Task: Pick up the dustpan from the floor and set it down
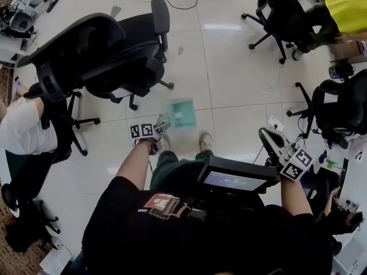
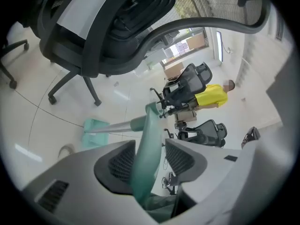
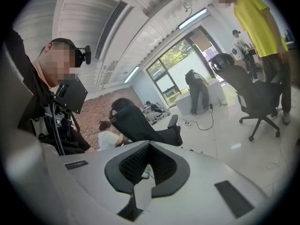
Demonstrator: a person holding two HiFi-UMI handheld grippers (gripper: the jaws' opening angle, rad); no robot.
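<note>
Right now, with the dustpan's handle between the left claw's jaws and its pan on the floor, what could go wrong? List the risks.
1. The handle stands loose in the left claw, with a gap beside one pad. Left like this, it may topple.
2. The pan lies close to the person's shoe and a chair. A step or a rolling wheel could knock it.

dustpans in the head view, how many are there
1. The teal dustpan sits on the floor just ahead of the left gripper, its handle running back between that gripper's fingers. The black chairs could hide another.
</note>
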